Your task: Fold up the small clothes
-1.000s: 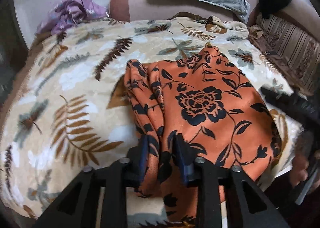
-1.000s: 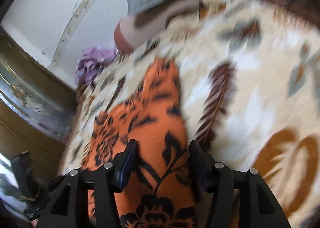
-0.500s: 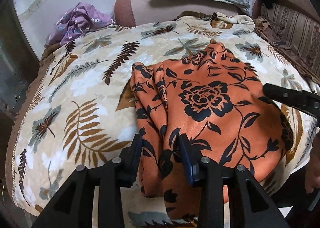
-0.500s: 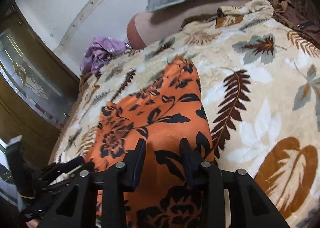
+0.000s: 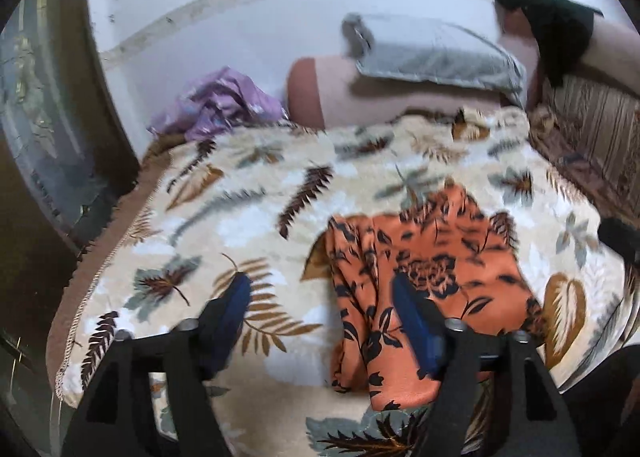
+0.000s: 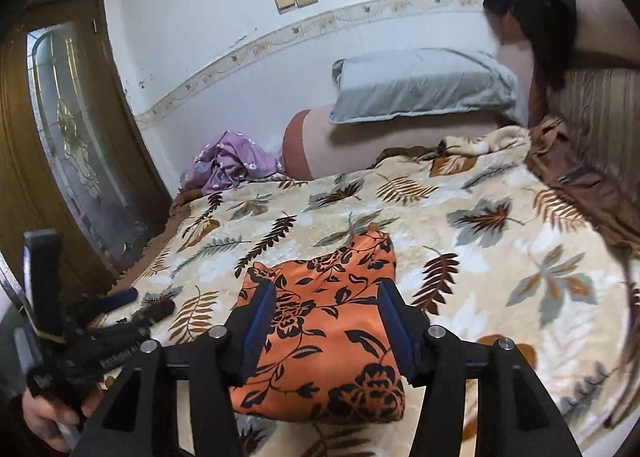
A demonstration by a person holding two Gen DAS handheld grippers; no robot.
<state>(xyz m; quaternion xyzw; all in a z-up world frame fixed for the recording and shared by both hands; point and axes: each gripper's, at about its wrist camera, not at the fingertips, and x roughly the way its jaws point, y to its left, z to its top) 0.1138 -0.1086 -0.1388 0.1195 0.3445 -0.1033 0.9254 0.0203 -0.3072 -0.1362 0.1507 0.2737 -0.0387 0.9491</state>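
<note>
An orange garment with black flowers (image 5: 432, 277) lies folded on the leaf-print blanket (image 5: 240, 217) near the bed's front edge; it also shows in the right wrist view (image 6: 324, 321). My left gripper (image 5: 320, 305) is open and empty, raised above the garment's left edge. My right gripper (image 6: 326, 309) is open and empty, held above the garment's middle. The left gripper also shows at the lower left of the right wrist view (image 6: 132, 303).
A crumpled purple garment (image 6: 228, 163) lies at the far left corner of the bed. A grey pillow (image 6: 420, 87) rests on a pink bolster (image 6: 360, 145) by the wall. A dark garment (image 6: 536, 17) hangs on the headboard at right. A wooden door (image 6: 68, 137) stands left.
Both grippers have opened and let go of the orange garment, then pulled back and up from it. The garment now lies flat on the blanket.
</note>
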